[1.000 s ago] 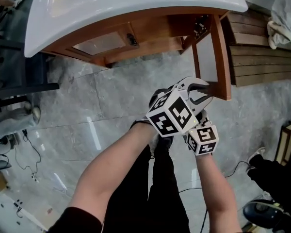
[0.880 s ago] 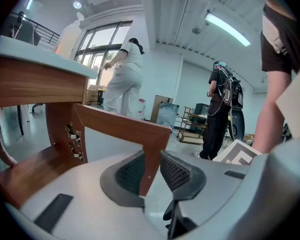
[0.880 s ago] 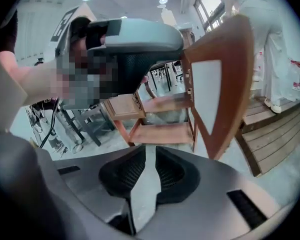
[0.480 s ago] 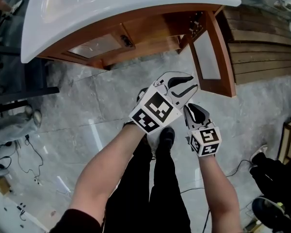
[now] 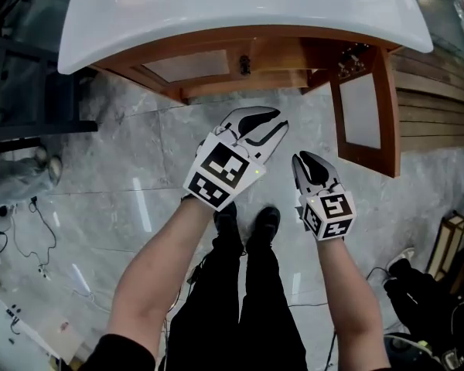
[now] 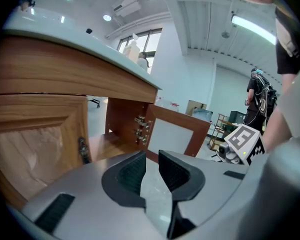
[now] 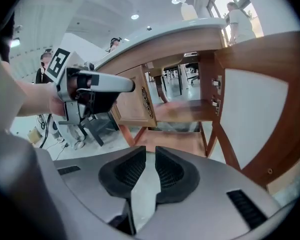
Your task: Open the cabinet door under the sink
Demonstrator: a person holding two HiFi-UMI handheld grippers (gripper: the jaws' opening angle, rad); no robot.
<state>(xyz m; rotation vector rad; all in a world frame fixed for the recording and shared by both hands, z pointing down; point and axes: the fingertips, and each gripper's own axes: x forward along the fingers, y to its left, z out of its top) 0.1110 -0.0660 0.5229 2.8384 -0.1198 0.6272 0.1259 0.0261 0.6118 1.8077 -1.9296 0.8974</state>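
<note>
**Item 1. Shoes (image 5: pixel 266 224).** Nearest. The person stands on the grey tiled floor (image 5: pixel 131 184), facing the cabinet.

**Item 2. Right hand-held gripper (image 5: pixel 303 163).** Near, right of centre, over bare floor. The jaws stand a narrow slit apart with nothing between them. A second ago it lay just beside the free edge of the open door. It is now drawn back towards the person and clear of the wood.

**Item 3. Left hand-held gripper (image 5: pixel 272 124).** Just left of item 2 and a little farther. The jaws have just been closing, but a thin gap remains and nothing is between them. A second ago its tips were at the open door's free edge. It has since swung left and now points at the middle of the cabinet, touching nothing.

**Item 4. Right cabinet door (image 5: pixel 363 110).** The task's thing, at far right. It is swung out towards the person, about square to the cabinet front, with its hinges (image 5: pixel 348 60) exposed and neither gripper on it.

**Item 5. Left cabinet door (image 5: pixel 193 66).** Far, left of centre. It is shut flush, with its handle (image 5: pixel 245 64) at its right edge.

**Item 6. Sink (image 5: pixel 240 6).** Farthest. A white basin over the cabinet.

**Remark.** The right door appears fully opened and let go, so that step looks complete. The left gripper's move towards the handle suggests the shut door may be next.
</note>
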